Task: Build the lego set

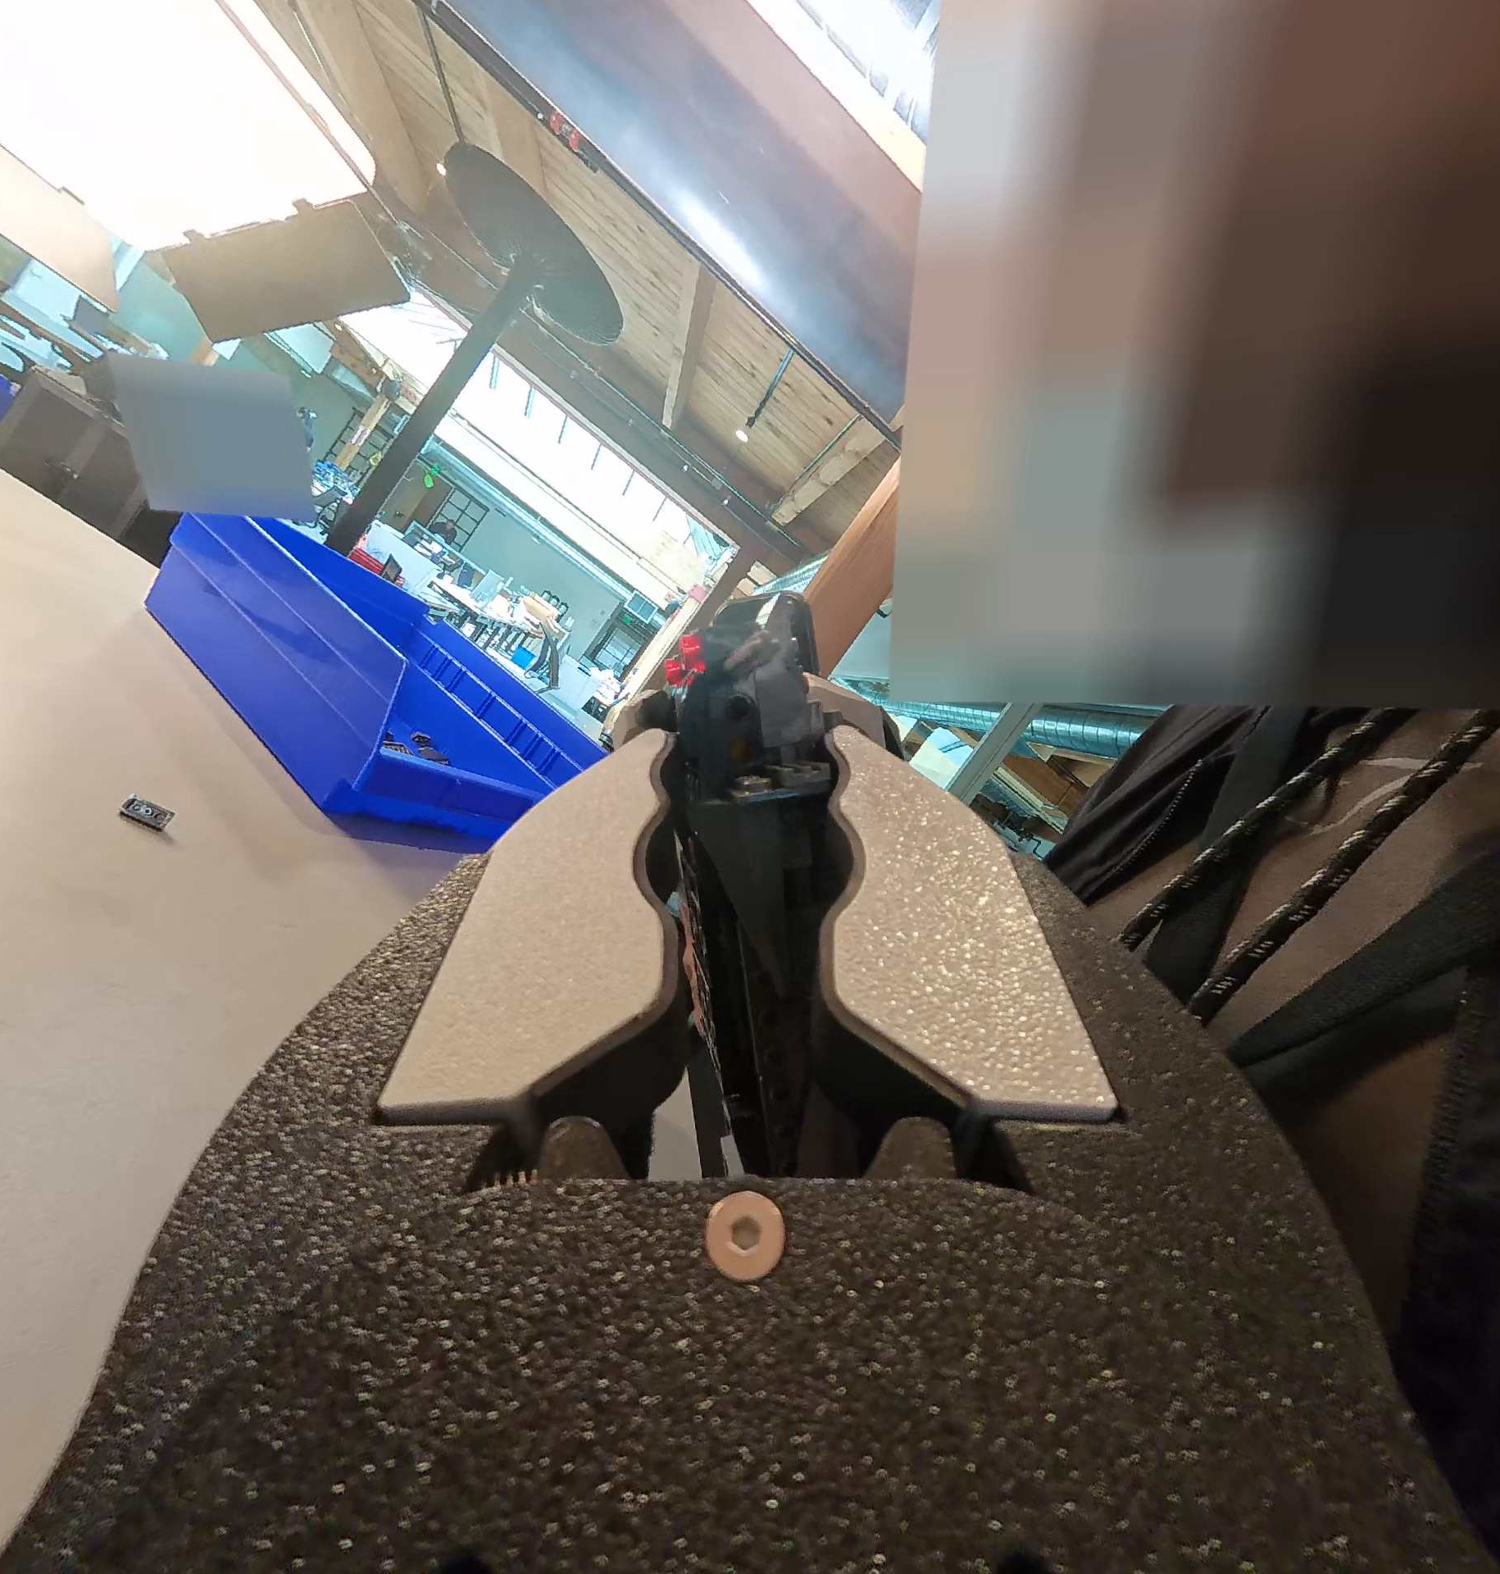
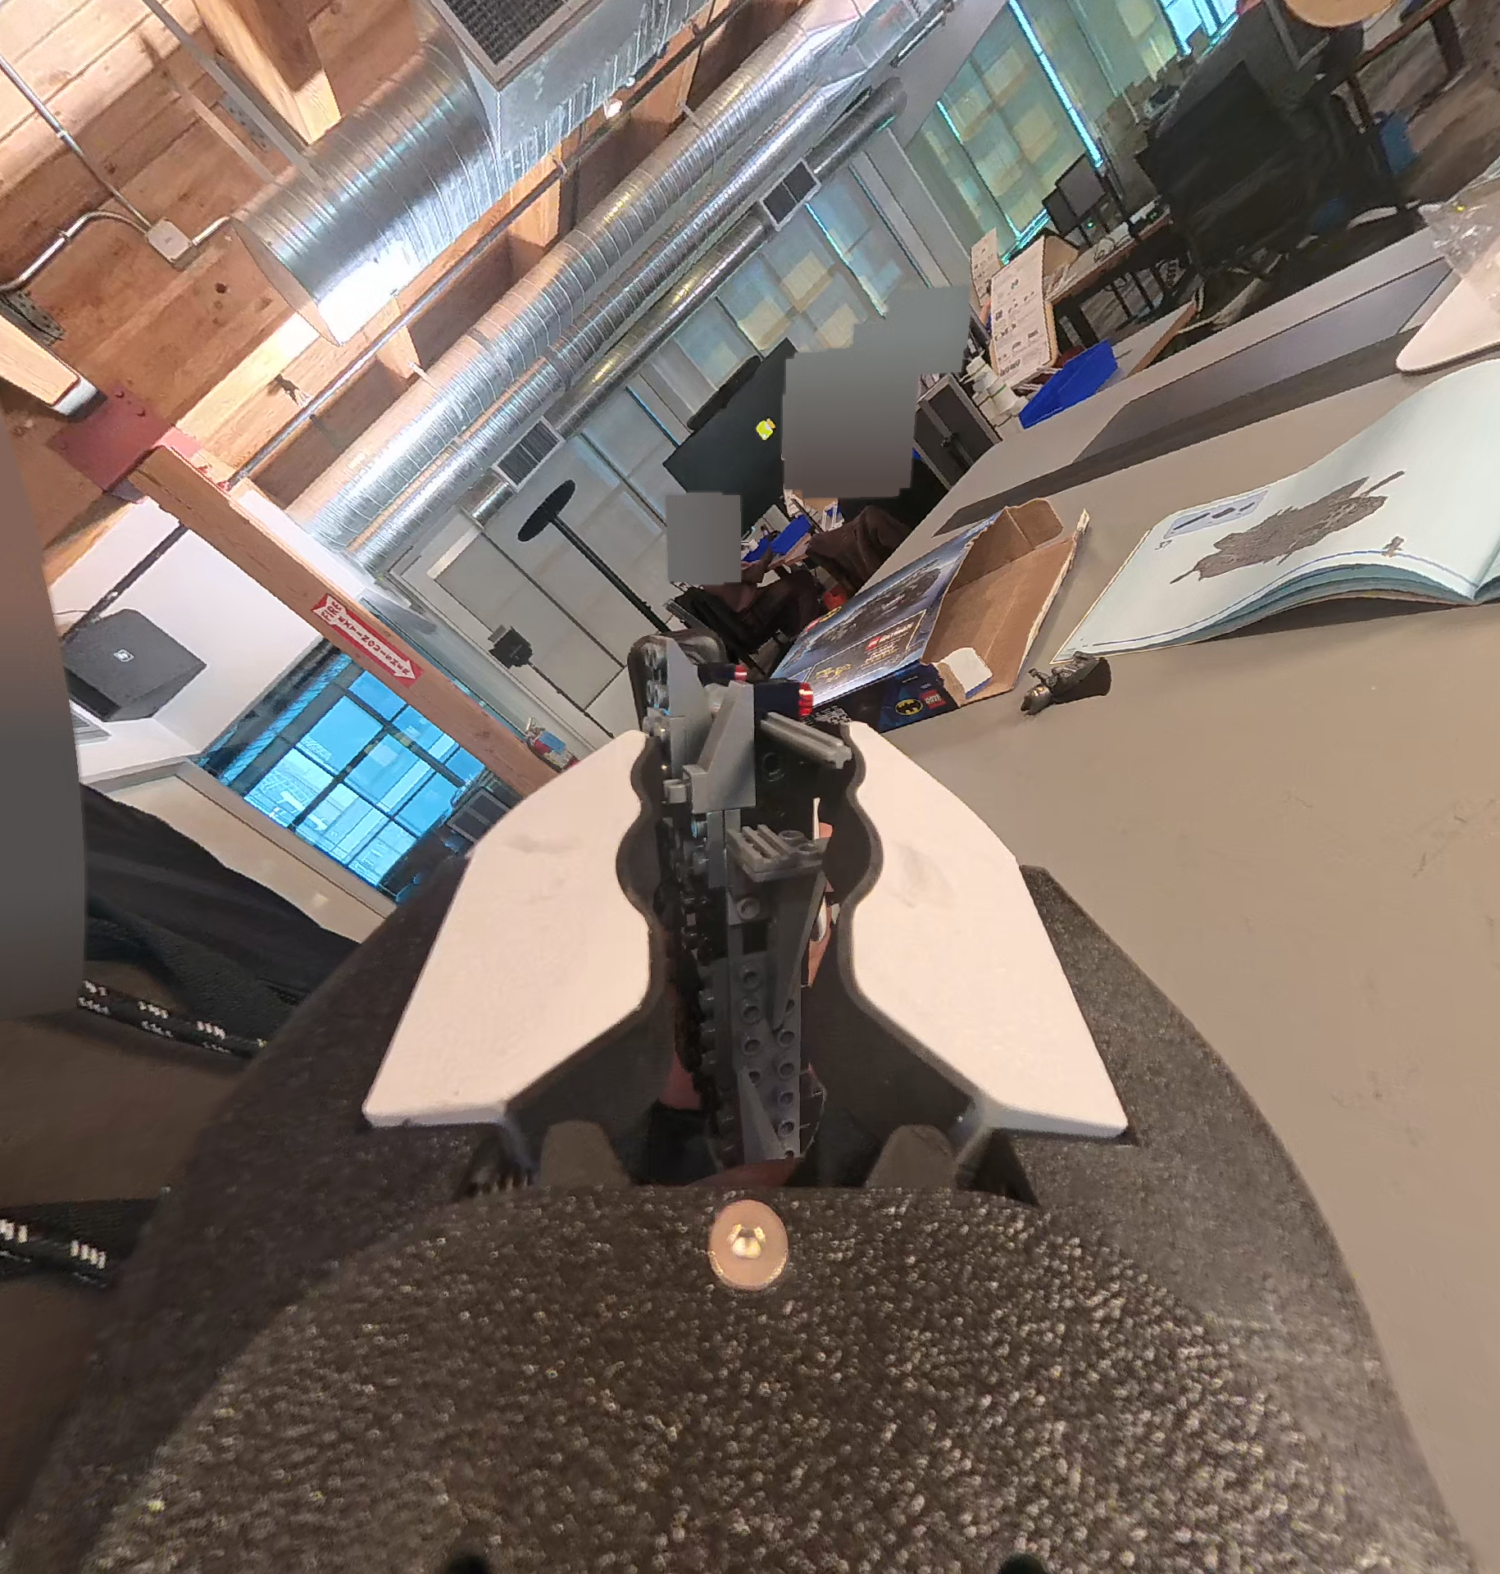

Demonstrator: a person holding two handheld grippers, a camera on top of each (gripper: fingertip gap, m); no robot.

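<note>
Brick-built model [image 1: 751, 766], black and dark grey with small red pieces at its far end, is seen clamped between the pale fingers [image 1: 559, 894] of the left gripper [image 1: 751, 749]; the jaws stand a little apart, closed on the model's body, which runs back along the gap toward the gripper's base. In the right wrist view the same kind of grey and black studded build [image 2: 729, 818] is held between the fingers [image 2: 942, 920] of the right gripper [image 2: 742, 749], whose jaws are likewise closed on it, with red-tipped dark pieces at its far end. Whether one model is shared by both grippers cannot be told, since neither gripper is shown clearly in the other's view. Both grippers are tilted upward, well above the grey table [image 2: 1198, 937]. Beside the left gripper a blue bin [image 1: 304, 647] is set on the table, with small dark pieces inside, and a small grey plate [image 1: 146, 811] lies apart on the tabletop. Beyond the right gripper an open cardboard box [image 2: 985, 613], a small dark piece [image 2: 1066, 681] and an open instruction booklet [image 2: 1326, 554] are laid out. A person's dark garment with patterned cords [image 1: 1292, 852] is close on the inner side. Open room is left over the bare table; the bin wall and box edges are the nearest obstacles.
</note>
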